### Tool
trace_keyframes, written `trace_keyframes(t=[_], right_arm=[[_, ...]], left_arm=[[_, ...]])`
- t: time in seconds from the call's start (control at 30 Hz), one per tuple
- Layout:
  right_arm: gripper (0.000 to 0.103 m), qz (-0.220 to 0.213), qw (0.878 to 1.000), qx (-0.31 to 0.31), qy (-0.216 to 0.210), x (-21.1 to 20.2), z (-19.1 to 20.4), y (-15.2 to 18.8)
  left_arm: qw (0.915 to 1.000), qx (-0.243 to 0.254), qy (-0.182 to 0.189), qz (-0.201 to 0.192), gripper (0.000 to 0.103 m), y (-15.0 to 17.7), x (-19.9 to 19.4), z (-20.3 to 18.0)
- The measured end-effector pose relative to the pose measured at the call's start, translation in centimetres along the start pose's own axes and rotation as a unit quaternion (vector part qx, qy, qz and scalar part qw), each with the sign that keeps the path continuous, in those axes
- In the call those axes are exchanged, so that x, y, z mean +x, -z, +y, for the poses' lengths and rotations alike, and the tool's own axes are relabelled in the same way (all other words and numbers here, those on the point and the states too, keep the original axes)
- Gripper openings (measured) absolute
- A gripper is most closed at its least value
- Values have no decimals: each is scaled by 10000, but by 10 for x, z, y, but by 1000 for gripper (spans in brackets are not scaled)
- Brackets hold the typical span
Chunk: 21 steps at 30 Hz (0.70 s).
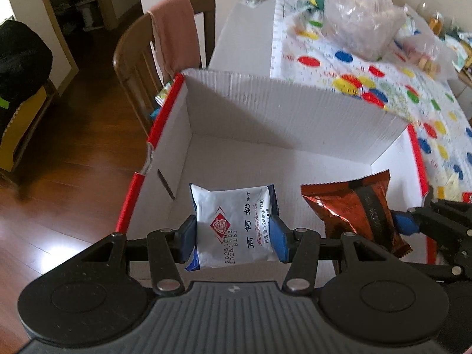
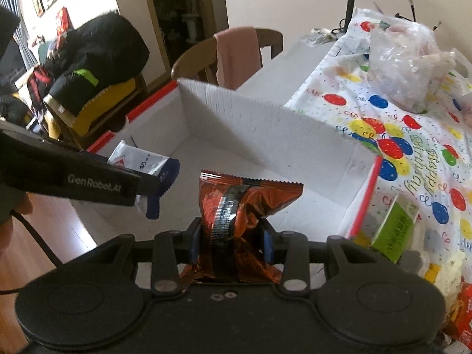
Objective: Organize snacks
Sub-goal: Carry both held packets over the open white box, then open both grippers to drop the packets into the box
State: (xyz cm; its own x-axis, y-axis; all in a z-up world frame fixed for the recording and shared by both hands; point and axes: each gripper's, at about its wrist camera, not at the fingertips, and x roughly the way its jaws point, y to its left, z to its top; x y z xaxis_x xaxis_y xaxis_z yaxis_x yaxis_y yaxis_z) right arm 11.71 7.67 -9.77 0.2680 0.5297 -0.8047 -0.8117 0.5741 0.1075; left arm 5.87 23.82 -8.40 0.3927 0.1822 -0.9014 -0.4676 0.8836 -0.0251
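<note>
**Left wrist view: both claws loaded, hanging over the open box**

Left claw (image 1: 233, 233): partly closed, blue pads pressing both side edges of the white snack packet (image 1: 233, 221). Packet is flat, printed face toward the camera, clamped at its lower half. It sits above the near left part of the box floor, clear of it.

Right claw (image 2: 231, 242): narrower gap, pads pinching the red foil snack packet (image 2: 236, 206) at its waist. Foil is crumpled where gripped, serrated top edge pointing away from the camera. Black band runs across the packet. It hangs just beside the white packet, to its right, the two not touching.

Under both: white cardboard box (image 1: 295, 112) with red-trimmed rim, open top, corrugated inner walls. No other item visible on the box floor.

Right of the box: desk (image 1: 244, 29) with balloon-print cloth (image 2: 398, 153), a green carton (image 2: 395, 230) close against the box's right wall, a clear plastic bag (image 1: 360, 14) further back.

Behind the box: wooden chair (image 1: 132, 59) with a pink cloth (image 1: 177, 35) draped over its back. Wood floor (image 1: 73, 162) at left.
</note>
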Motion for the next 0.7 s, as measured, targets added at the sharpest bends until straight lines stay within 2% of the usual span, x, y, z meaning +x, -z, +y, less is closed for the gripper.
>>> trace_keyframes(t=[0.4, 0.7], right_arm=[[38, 624, 9980, 2, 32, 31, 5, 5], [40, 818, 9966, -41, 113, 37, 9, 10]], left_arm=[[9981, 363, -80, 493, 52, 10, 30, -7], [9965, 399, -107, 725, 53, 16, 41, -7]])
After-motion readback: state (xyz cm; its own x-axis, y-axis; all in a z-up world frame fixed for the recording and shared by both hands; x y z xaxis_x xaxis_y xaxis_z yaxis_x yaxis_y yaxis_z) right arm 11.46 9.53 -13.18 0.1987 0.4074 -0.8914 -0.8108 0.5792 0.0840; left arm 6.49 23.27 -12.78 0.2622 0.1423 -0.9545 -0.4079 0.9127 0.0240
